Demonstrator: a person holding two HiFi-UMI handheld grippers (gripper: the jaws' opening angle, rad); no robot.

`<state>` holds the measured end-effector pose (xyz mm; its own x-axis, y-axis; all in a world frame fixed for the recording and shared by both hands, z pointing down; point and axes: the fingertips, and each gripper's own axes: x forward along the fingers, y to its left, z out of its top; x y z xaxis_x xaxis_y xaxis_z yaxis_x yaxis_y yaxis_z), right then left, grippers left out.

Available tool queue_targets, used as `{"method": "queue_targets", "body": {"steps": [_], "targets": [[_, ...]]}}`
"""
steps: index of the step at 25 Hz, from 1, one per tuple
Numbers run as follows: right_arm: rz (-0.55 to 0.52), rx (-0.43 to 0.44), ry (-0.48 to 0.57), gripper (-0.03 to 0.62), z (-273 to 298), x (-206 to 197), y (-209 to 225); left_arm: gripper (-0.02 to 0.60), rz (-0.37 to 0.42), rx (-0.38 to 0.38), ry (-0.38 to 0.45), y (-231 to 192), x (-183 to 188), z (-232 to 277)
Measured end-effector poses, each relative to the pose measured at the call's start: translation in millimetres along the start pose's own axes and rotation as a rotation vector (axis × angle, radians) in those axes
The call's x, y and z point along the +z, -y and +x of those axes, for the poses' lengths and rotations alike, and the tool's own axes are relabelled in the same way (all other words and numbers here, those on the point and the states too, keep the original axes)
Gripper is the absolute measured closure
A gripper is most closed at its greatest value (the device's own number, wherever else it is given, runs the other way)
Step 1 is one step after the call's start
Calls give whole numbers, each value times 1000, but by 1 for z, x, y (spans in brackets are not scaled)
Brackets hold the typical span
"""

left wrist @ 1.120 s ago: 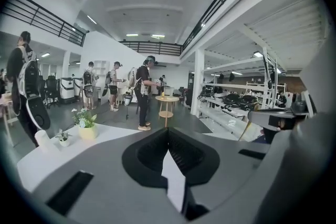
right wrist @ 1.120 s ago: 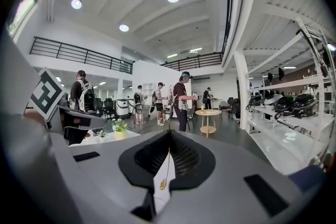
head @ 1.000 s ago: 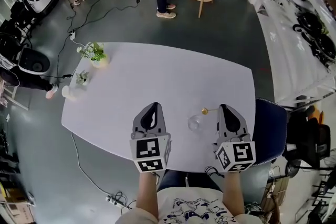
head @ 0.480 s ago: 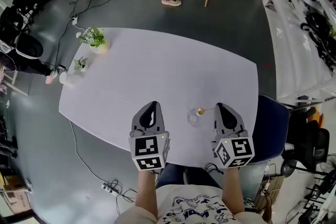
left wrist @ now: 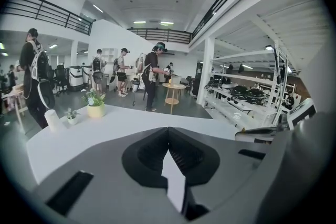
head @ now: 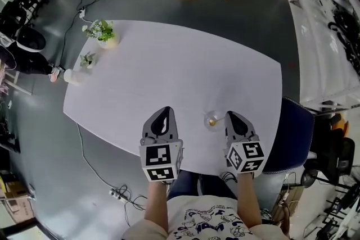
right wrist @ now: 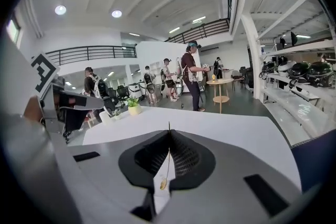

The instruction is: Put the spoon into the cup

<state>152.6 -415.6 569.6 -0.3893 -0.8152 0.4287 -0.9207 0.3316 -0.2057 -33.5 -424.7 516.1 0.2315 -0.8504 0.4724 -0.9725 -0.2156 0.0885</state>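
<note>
The right gripper (head: 231,115) was pressed together on the spoon (head: 214,119). It pinched the thin handle so that the gold bowl end reached left to the cup (head: 207,121), which stood on the near part of the table (head: 169,64) between the two grippers. Holding the handle far from the bowl is judged deliberate, as it keeps the jaws clear of the cup's rim while the bowl goes in. The left gripper (head: 162,113) hovered just left of the cup with its jaws pressed together on nothing. It appeared idle, though near enough to steady the cup if required. Only the head view showed the cup and the gold end lying within its outline. From above it could not be told whether that end was inside the cup or just over it. Only the right gripper view showed the grip itself, a fine gold line running up the seam of the closed jaws, and it did not show the cup. The left gripper view showed closed, empty jaws and the far table with a plant (left wrist: 95,105); the cup was not made out there.
</note>
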Motion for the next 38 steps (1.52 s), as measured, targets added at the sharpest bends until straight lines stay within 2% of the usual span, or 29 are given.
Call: {"method": "queue_targets", "body": {"steps": [8,16,17,20,22,30,35,38], "targets": [[5,-9,-59,576,19,-34,-1,568,-6,1,-24,-10,-15,5],[3,-54,-66,571,25,-39,12,568,-16,7,-30,-14,-19,7],[-3,-60,-64,560,25,-38,13,568,-18,8,-29,-14,-19,7],[-4,-69,-48,465,22,-31,15,568,-21,8,-22,-14,-17,6],[-2,-84,-28,445,17,-23,19,568,-20,8,-14,-12,-13,3],[-62,-122,106,444,-13,42,22,568,-11,5,62,-2,24,-11],[-115,-133,201,533,-37,91,16,568,2,3,133,10,59,-25],[-153,-136,251,557,-51,116,9,568,10,1,177,14,77,-33]]}}
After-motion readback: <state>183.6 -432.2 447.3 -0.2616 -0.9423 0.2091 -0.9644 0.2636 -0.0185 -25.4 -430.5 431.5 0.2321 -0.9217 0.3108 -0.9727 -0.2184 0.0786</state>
